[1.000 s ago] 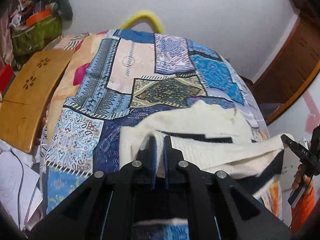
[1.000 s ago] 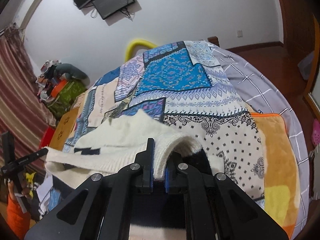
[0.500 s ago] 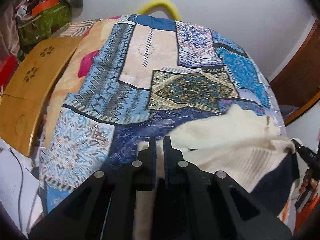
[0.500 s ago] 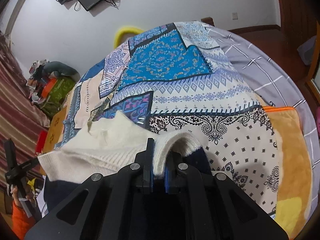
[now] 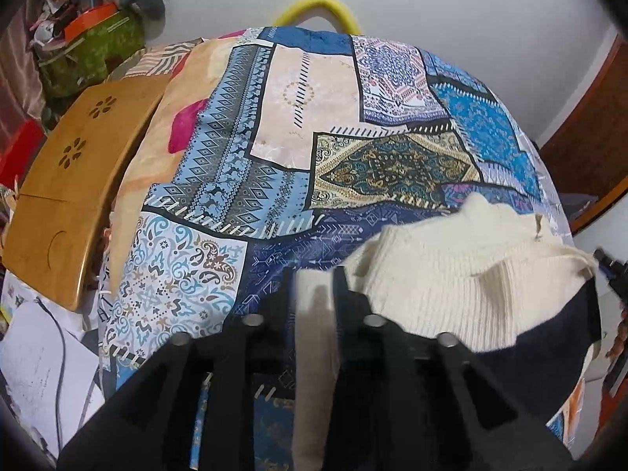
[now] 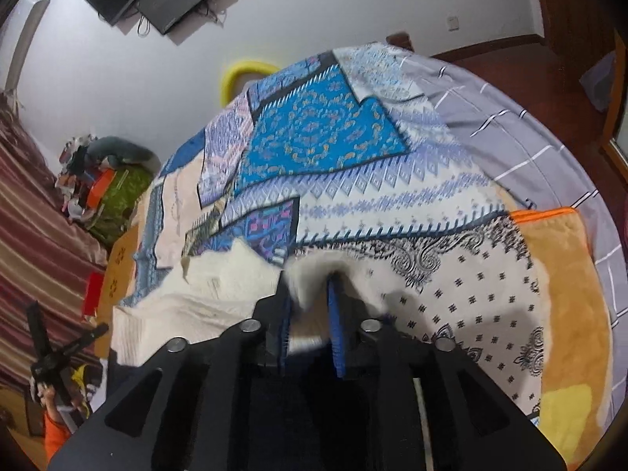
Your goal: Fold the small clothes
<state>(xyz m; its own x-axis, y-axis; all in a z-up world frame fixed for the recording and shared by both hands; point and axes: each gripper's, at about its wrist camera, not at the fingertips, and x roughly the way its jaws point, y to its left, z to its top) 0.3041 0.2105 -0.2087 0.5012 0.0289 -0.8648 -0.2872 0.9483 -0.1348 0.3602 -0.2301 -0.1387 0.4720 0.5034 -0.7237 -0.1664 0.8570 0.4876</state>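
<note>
A cream knit sweater (image 5: 463,271) with a navy lower part (image 5: 549,349) lies folded on the patchwork bedspread (image 5: 274,157). My left gripper (image 5: 314,274) hangs low over the sweater's left edge. Its jaws are opening, and a loose strip of cream knit still runs between them. In the right wrist view the sweater (image 6: 204,294) spreads to the left. My right gripper (image 6: 310,280) is opening too. A blurred cream fold rests against its left finger, and a gap shows beside the blue right pad (image 6: 333,314).
A wooden lap table (image 5: 59,196), a green bag (image 5: 90,47) and papers with a cable (image 5: 35,361) crowd the bed's left side. An orange blanket (image 6: 569,294) and a grey checked sheet (image 6: 510,117) cover the right side. A hand in an orange sleeve (image 6: 55,428) shows lower left.
Both grippers came down toward the bed with the sweater's edge. Their jaws, pinched tight on the knit before, now stand parted, and the cloth has settled on the bedspread.
</note>
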